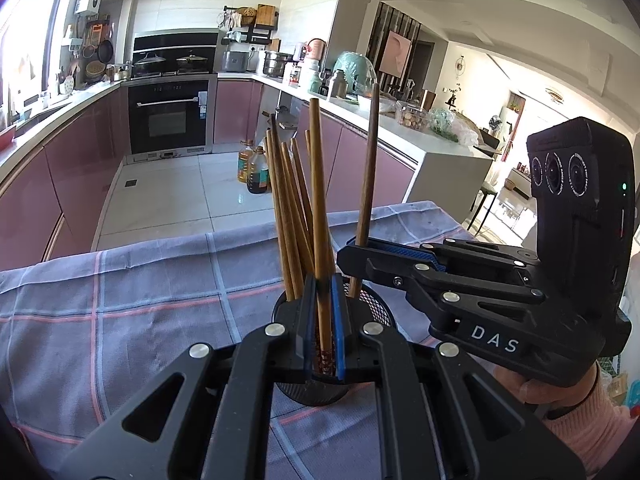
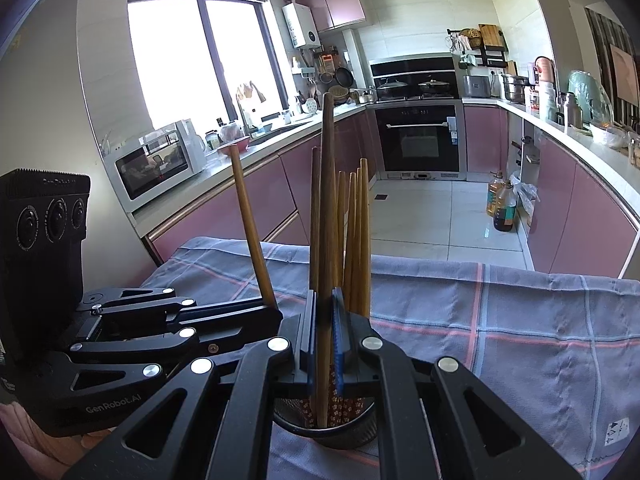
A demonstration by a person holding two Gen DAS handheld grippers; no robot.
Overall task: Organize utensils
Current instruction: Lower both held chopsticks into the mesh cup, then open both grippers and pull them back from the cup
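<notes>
A: Left wrist view shows a big blue checked cloth (image 1: 120, 300); on it stands a round black mesh cup (image 1: 376, 308) full of brown wooden chopsticks (image 1: 288, 208).

B: Both tools pinch one stick; the left gripper (image 1: 321, 320) squeezes a light brown chopstick (image 1: 318, 184), the right gripper (image 2: 325, 332) a dark brown chopstick (image 2: 329, 184).

A: Sticks are going into the cup, I think; next, lower them, then let go.

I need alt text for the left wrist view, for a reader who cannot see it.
The left gripper is shut on one upright wooden chopstick, its lower end inside a black mesh holder that already holds several chopsticks. From the right, the right gripper lowers a darker chopstick into it. A checked cloth covers the table.
</notes>
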